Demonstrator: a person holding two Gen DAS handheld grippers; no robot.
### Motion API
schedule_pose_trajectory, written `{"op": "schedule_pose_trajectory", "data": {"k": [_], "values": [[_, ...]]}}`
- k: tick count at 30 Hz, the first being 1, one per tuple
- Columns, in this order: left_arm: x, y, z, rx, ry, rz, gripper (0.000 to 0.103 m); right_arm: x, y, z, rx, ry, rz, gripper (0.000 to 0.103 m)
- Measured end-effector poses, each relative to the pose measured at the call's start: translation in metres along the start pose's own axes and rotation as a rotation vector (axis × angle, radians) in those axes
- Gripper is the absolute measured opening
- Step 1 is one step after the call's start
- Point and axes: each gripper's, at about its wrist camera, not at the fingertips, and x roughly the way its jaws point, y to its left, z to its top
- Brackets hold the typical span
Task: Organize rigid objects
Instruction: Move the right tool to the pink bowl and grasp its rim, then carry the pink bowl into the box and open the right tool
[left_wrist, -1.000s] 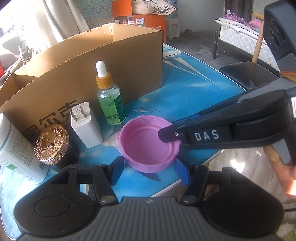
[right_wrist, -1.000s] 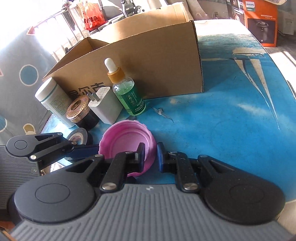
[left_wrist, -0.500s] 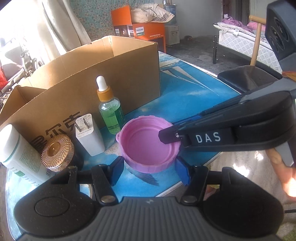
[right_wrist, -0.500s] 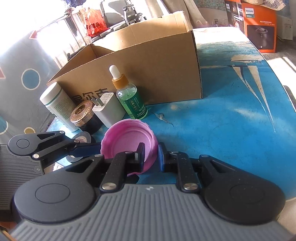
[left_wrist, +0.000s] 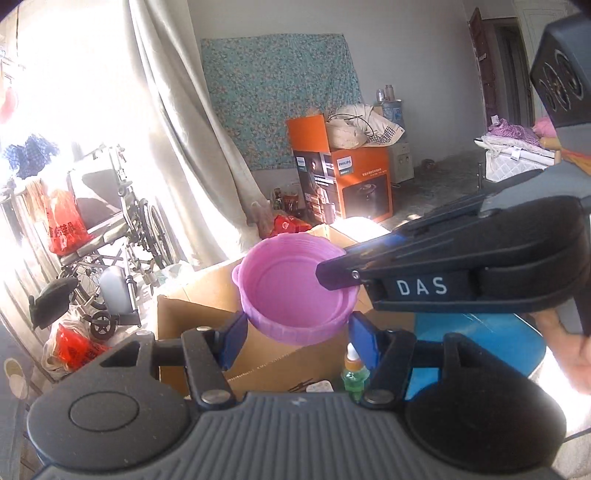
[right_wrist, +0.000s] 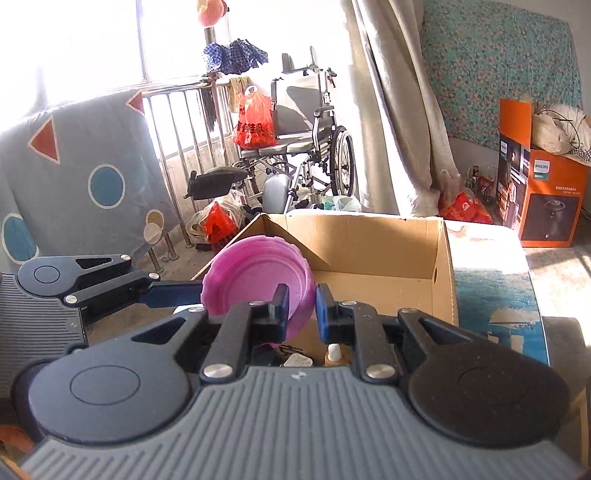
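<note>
**Pink lid lifted clear of the table, level with the box mouth**

The pink lid (left_wrist: 295, 291) hung in the air, held by both claws at once. The left gripper (left_wrist: 295, 332) straddled it, its 2 blue pads pressed against opposite sides of the outer wall, jaws about half spread around that width. The right gripper (right_wrist: 301, 310) pinched the lid's rim, one pad inside the wall and one outside, jaws nearly together on the thin plastic.

In the frames 1 second earlier the lid sat on the blue table beside the dropper bottle, with the same 2 grips already on it. Since then both hands had risen together, and the lid had come up with them. It now sat just in front of the near wall of the open cardboard box (right_wrist: 388, 266), at about the height of its top edge. The dropper bottle (left_wrist: 354, 373) stayed below on the table (left_wrist: 480, 343), partly hidden behind the left fingers.

For the task, the lift looked finished; what remained was probably carrying the lid over the wall and releasing it inside, though the fisheye makes the clearance hard to judge.
</note>
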Motion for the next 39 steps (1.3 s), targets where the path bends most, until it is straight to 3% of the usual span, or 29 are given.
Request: {"op": "schedule_pose_trajectory", "data": {"k": [4, 8, 15, 21, 26, 31, 36, 39], "values": [[0.024, 0.033, 0.021, -0.017, 0.043, 0.021, 0.062, 0.047, 0.002, 0.054, -0.035, 0.078, 0.048, 0.015], [0.071, 0.068, 0.024, -0.062, 0.188, -0.022, 0.062, 0.116, -0.015, 0.08, 0.047, 0.263, 0.101, 0.015], [0.144, 0.095, 0.001, -0.082, 0.42, -0.107, 0.062, 0.227, -0.043, 0.059, 0.21, 0.592, 0.135, 0.015], [0.177, 0.093, -0.015, -0.03, 0.53, -0.145, 0.062, 0.266, -0.058, 0.024, 0.258, 0.762, 0.151, 0.015], [0.182, 0.099, -0.016, -0.059, 0.567, -0.188, 0.064, 0.287, -0.052, 0.011, 0.232, 0.849, 0.176, 0.017], [0.184, 0.102, -0.014, -0.086, 0.586, -0.206, 0.063, 0.301, -0.049, 0.008, 0.206, 0.883, 0.198, 0.018], [0.177, 0.105, -0.005, -0.124, 0.562, -0.207, 0.063, 0.298, -0.047, 0.012, 0.222, 0.867, 0.223, 0.018], [0.161, 0.107, 0.002, -0.141, 0.516, -0.207, 0.063, 0.283, -0.053, 0.02, 0.249, 0.811, 0.256, 0.02]]}}
